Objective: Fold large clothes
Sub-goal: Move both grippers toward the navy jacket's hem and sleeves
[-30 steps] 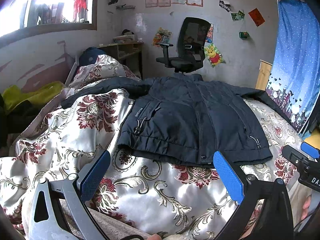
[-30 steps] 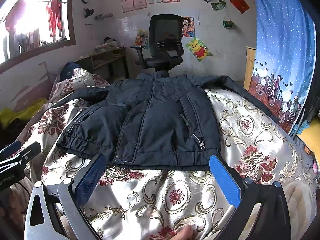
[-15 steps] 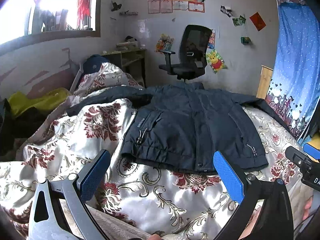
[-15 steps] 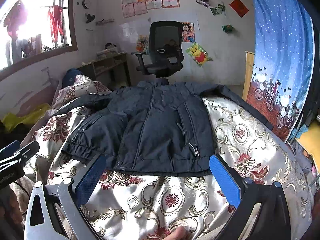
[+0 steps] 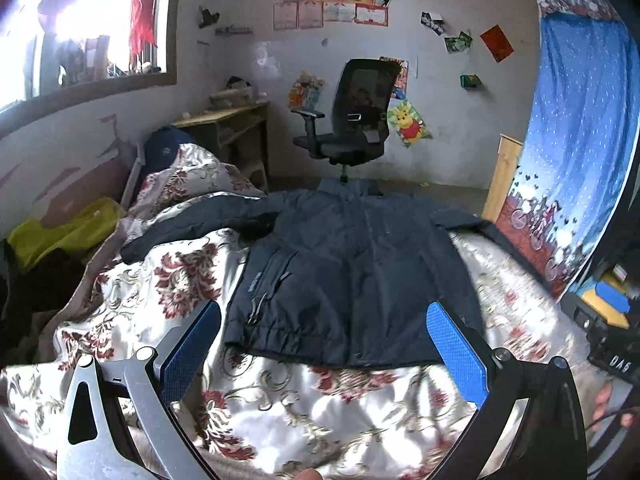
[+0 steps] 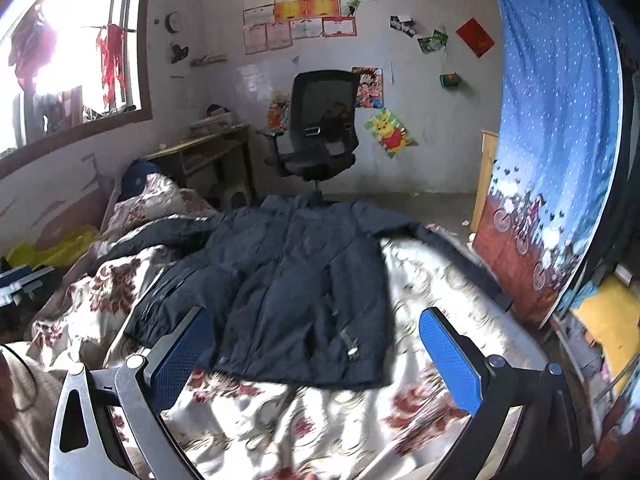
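Note:
A dark navy jacket (image 5: 352, 272) lies spread flat, front up, on a bed with a white floral quilt (image 5: 176, 280); its sleeves stretch out to both sides and its hem faces me. It also shows in the right wrist view (image 6: 296, 292). My left gripper (image 5: 324, 344) is open and empty, held above the quilt just short of the hem. My right gripper (image 6: 316, 356) is open and empty, also short of the hem. The right gripper's body shows at the right edge of the left wrist view (image 5: 608, 344).
A black office chair (image 5: 352, 120) stands beyond the bed by the wall. A wooden desk (image 5: 228, 128) is at the back left. A blue curtain (image 5: 580, 152) hangs on the right. Yellow-green and dark clothes (image 5: 60, 232) lie at the bed's left.
Both grippers have pulled back and risen, so the jacket sits farther away in both views. Both stay open and empty. The jacket has not moved.

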A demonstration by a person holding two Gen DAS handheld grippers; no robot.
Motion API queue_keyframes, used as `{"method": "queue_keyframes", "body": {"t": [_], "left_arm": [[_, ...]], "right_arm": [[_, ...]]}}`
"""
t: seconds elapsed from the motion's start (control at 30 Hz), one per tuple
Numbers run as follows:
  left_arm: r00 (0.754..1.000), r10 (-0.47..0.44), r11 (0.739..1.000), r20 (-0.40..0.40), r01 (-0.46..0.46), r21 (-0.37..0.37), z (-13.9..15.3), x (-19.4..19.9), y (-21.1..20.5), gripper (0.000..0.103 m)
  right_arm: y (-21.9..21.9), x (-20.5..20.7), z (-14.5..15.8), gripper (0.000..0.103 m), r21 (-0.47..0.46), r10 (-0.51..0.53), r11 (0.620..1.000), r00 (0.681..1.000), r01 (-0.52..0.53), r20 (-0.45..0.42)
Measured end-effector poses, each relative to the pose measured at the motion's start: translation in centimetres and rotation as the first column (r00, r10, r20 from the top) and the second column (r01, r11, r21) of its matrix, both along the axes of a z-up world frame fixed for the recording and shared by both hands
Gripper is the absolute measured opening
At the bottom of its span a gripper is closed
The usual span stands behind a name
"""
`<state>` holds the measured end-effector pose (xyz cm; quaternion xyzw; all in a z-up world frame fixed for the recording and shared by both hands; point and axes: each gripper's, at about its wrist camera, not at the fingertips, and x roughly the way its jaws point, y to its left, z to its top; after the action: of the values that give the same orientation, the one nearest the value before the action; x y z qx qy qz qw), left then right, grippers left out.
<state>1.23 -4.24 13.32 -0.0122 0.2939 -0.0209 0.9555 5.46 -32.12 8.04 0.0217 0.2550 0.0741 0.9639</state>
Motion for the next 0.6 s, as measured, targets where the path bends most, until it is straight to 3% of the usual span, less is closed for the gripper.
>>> {"method": "queue_keyframes", "body": {"t": [0.23, 0.37, 0.47, 0.6], "left_arm": [[0.998, -0.031, 0.992, -0.062, 0.023, -0.122, 8.8, 5.8, -1.1, 0.101], [0.999, -0.028, 0.994, -0.019, 0.026, -0.105, 12.2, 9.2, -2.6, 0.101], [0.998, -0.048, 0.997, 0.029, 0.05, -0.056, 13.1, 11.6, -4.4, 0.101], [0.994, -0.092, 0.995, 0.05, 0.094, -0.022, 11.8, 15.8, -7.1, 0.101]], "right_arm": [[-4.4, 2.8, 3.5, 0.103, -0.013, 0.008, 1.0, 0.999, -0.007, 0.037], [-7.3, 5.5, 3.8, 0.103, 0.023, 0.006, 1.0, 1.0, -0.006, 0.013], [-9.7, 7.5, 3.4, 0.103, 0.078, -0.01, 0.997, 1.0, 0.011, -0.006], [-13.9, 11.6, 2.1, 0.103, 0.134, -0.089, 0.987, 0.995, 0.093, -0.041]]}}
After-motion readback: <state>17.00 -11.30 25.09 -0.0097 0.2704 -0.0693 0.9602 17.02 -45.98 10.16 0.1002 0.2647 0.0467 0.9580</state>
